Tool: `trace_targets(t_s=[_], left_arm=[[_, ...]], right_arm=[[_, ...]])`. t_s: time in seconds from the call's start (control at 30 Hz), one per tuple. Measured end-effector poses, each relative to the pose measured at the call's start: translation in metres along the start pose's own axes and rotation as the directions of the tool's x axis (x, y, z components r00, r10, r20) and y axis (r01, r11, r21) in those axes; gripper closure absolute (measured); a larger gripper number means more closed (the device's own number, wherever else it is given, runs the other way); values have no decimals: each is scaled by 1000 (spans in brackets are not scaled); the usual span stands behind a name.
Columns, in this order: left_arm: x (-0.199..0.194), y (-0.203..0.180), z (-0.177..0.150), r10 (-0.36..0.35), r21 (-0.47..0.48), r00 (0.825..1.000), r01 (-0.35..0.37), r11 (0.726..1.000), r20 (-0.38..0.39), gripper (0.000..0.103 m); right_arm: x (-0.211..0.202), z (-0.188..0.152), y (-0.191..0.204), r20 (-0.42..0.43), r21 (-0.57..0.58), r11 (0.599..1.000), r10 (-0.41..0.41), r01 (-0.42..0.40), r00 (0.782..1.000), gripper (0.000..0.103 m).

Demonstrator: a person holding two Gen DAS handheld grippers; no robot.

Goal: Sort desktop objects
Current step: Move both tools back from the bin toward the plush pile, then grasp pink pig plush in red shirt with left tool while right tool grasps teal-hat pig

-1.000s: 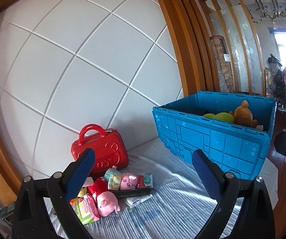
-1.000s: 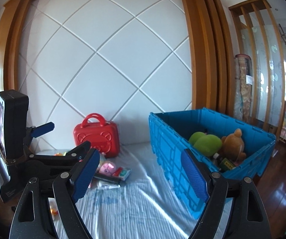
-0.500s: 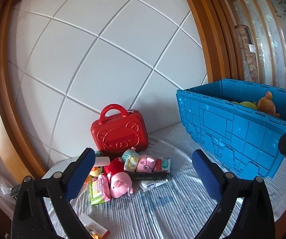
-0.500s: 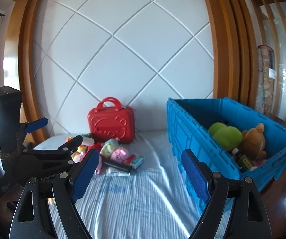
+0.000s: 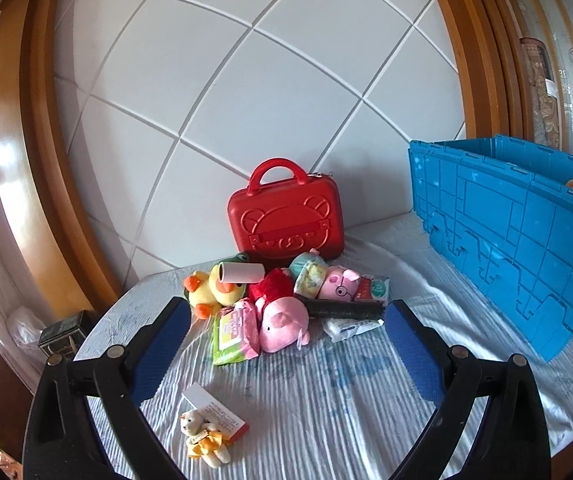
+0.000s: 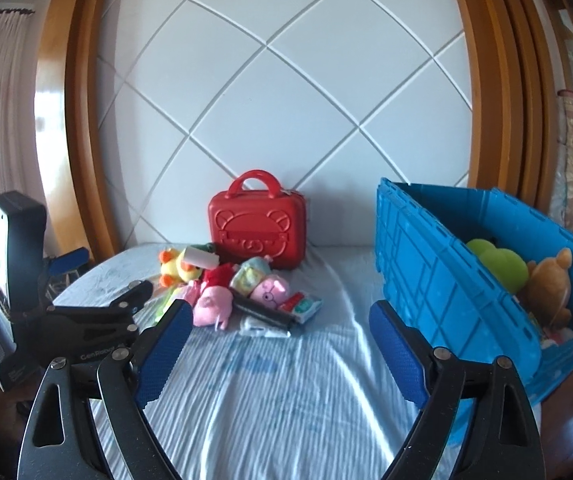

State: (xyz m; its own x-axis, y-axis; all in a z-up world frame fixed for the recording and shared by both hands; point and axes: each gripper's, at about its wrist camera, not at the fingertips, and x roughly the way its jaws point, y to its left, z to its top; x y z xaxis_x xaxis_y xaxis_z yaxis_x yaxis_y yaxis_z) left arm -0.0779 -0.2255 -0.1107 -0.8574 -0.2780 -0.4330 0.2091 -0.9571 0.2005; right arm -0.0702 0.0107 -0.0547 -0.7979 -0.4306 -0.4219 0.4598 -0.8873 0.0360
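Left wrist view: the left gripper (image 5: pixel 284 330) is spread wide with nothing between its jaws, tilted down over the white cloth (image 5: pixel 326 392). A black bar (image 5: pixel 346 310) lies in the toy pile, its long axis running left to right. The pink pig (image 5: pixel 282 326) touches its left end, just beside a wipes packet (image 5: pixel 232 334). A red case (image 5: pixel 286 220) stands upright behind. A small bear (image 5: pixel 204 438) on a card lies near the lens; a second ago it was out of frame, and the pile sat lower.

Right wrist view: the right gripper (image 6: pixel 276 338) is empty, its jaws opening. The blue crate (image 6: pixel 426 280) at right holds a green toy (image 6: pixel 498 260) and a brown bear (image 6: pixel 550 284). The crate now sits farther right than before.
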Motion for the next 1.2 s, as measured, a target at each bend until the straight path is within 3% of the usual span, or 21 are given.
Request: trace_targets(t_s=[0.33, 0.57, 0.83, 1.0, 1.2], left_arm=[[37, 99, -30, 55, 36, 996, -53, 998, -68, 4], [79, 134, -24, 40, 34, 996, -38, 999, -84, 4], [131, 124, 6, -20, 9, 997, 21, 1000, -71, 4], [185, 92, 0, -88, -30, 986, 85, 996, -139, 4], [247, 42, -7, -141, -12, 965, 141, 990, -222, 4]], right_arm=[[50, 12, 40, -26, 40, 999, -35, 36, 999, 12], [93, 12, 55, -69, 45, 998, -28, 31, 997, 12], [156, 45, 46, -81, -22, 1000, -6, 4, 997, 10], [223, 50, 32, -140, -67, 997, 35, -45, 989, 10], [318, 37, 16, -282, -124, 978, 125, -165, 951, 11]])
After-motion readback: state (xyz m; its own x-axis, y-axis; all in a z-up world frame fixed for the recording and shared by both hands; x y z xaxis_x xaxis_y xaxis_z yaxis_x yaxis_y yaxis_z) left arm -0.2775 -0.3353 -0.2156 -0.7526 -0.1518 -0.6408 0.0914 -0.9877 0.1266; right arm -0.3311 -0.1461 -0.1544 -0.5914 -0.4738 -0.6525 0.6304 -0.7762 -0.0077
